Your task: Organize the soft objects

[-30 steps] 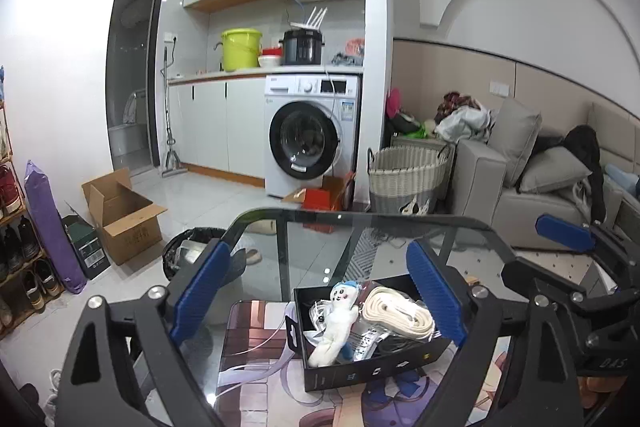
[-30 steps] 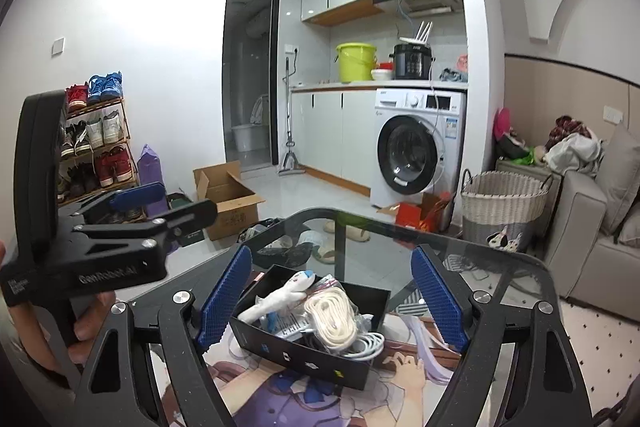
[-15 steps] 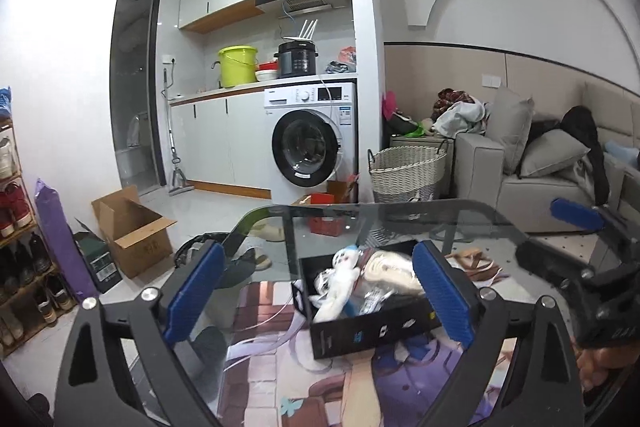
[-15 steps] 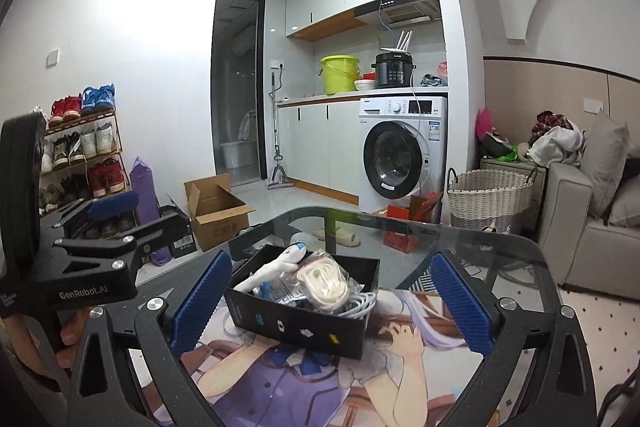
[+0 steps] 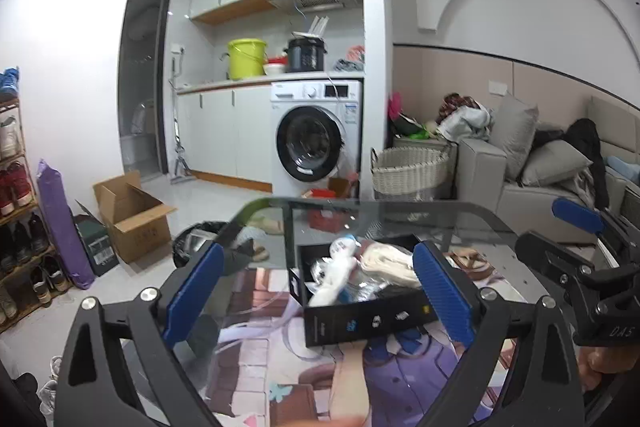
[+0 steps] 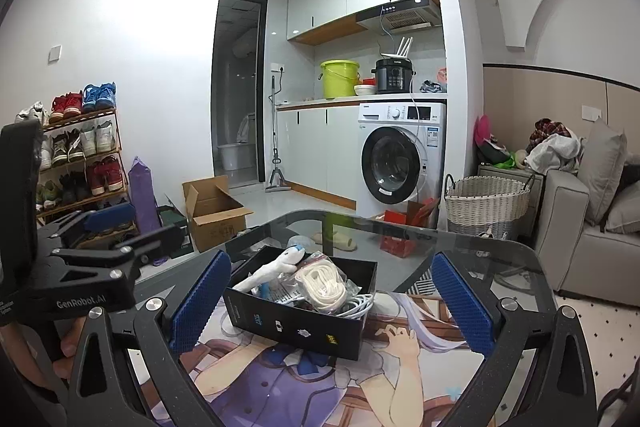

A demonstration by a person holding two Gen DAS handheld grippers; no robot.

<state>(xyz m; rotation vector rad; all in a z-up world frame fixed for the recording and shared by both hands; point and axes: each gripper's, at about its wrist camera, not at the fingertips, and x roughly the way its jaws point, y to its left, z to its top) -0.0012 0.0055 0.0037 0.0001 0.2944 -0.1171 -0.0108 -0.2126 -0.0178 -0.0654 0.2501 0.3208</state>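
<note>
A black open box [image 6: 296,323] rests on a printed mat [image 6: 280,379] on the glass table. Inside it lie a white plush toy [image 6: 272,269], a coil of white rope [image 6: 320,281], clear plastic bags and a white cable. My right gripper [image 6: 331,267] is open, its blue pads standing wide on either side of the box, short of it. My left gripper [image 5: 316,259] is open too, framing the same box [image 5: 360,323], the toy [image 5: 336,267] and the rope [image 5: 388,259] from the left. Neither gripper touches anything.
Beyond the table's far glass edge [image 6: 400,227] are a wicker basket [image 6: 486,199], a washing machine [image 6: 396,163] and an open cardboard box [image 6: 212,211]. A shoe rack [image 6: 80,163] stands at the left and a grey sofa [image 6: 576,227] at the right.
Both grippers have sunk toward the table and come nearer the box. The right jaws have spread wider, the left ones slightly. Nothing was picked up.
</note>
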